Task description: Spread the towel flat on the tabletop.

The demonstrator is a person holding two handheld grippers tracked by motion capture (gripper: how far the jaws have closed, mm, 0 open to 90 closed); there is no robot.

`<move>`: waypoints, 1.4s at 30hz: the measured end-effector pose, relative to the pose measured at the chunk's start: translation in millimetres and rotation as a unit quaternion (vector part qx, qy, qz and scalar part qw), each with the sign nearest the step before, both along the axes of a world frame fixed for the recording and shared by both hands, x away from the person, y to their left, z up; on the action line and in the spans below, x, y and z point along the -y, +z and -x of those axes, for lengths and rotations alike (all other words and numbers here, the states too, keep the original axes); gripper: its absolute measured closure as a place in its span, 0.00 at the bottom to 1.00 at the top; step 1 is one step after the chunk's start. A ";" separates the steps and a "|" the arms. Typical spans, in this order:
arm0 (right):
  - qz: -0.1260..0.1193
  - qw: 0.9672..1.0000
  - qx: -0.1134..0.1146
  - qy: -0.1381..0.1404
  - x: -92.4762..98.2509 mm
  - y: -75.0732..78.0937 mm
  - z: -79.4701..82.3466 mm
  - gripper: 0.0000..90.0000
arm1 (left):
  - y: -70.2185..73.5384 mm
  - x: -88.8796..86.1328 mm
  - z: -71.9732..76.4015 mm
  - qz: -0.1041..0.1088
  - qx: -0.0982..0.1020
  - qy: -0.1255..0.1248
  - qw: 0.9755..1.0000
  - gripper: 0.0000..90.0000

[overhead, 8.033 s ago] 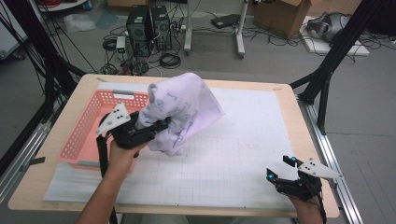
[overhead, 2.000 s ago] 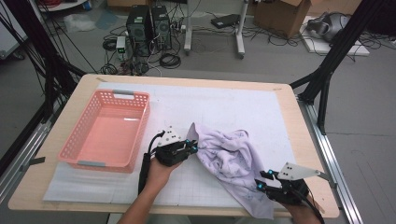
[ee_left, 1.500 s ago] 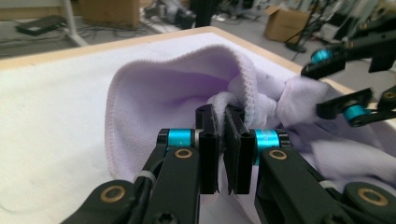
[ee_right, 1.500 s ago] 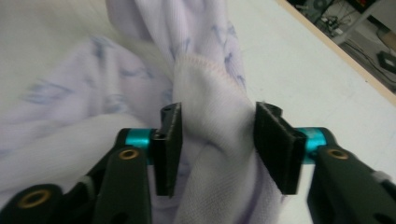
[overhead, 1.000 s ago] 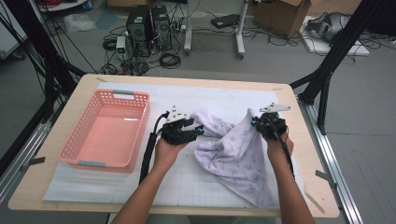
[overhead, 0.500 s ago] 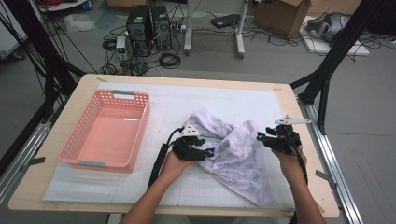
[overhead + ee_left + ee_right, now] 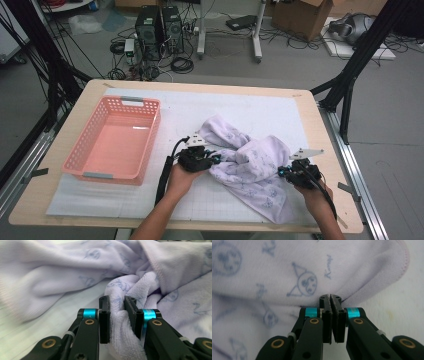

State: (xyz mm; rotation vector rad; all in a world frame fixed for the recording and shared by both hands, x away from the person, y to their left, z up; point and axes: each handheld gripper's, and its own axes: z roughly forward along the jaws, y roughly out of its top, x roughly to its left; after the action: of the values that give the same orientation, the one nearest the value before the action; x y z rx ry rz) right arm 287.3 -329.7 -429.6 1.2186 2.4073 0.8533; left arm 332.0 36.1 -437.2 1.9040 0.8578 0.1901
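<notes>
While both grippers bit the lilac printed towel (image 7: 250, 167), I held it crumpled mid-table.
My left gripper (image 7: 117, 305) had just closed on a thick fold; my right gripper (image 7: 330, 298), clamped tight, pinched the towel's right-hand edge, cloth bunched between them.

On the one light wooden table (image 7: 320, 135) covered by one white gridded mat (image 7: 260, 112) lie one crumpled pale lilac printed towel (image 7: 252, 170) and one empty pink perforated plastic basket (image 7: 117, 140), with two black two-jaw grippers, the left gripper (image 7: 212, 160) and the right gripper (image 7: 284, 172).
</notes>
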 end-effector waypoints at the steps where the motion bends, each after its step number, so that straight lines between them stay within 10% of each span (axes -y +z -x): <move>1: 0.001 1.000 -0.003 0.007 1.6 0.3 6.0 0.98 | -0.3 -4.3 2.0 0.003 0.005 0.009 1.000 0.84; 12: -0.044 0.994 -0.041 0.087 -1.3 8.5 69.9 0.86 | -2.6 -36.6 21.0 0.021 0.020 0.028 0.999 0.81; 16: -0.088 0.994 0.023 0.053 0.5 23.8 57.4 0.66 | -3.6 -36.5 24.3 0.025 0.024 0.018 0.999 0.75; 19: -0.078 0.995 0.054 0.041 -8.7 25.7 34.9 0.65 | -4.2 -36.2 24.8 0.021 0.024 0.015 0.999 0.74; 28: -0.042 0.997 0.001 0.065 -43.2 -8.8 -6.7 0.72 | -7.3 -37.0 29.0 0.016 0.026 0.004 1.000 0.80; 31: -0.039 0.996 -0.007 0.077 -34.1 -6.7 2.6 0.97 | -6.6 -37.5 29.9 0.015 0.027 0.004 1.000 0.80; 42: -0.023 0.998 -0.019 0.062 11.8 -0.7 80.9 0.98 | -7.9 -37.8 32.2 0.030 0.015 -0.010 0.999 0.73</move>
State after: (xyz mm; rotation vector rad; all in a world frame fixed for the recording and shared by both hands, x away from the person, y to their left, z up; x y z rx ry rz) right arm 206.4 -341.5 -430.3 1.1196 2.5293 0.9346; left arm 299.8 73.9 -445.1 1.8479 0.8165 0.1782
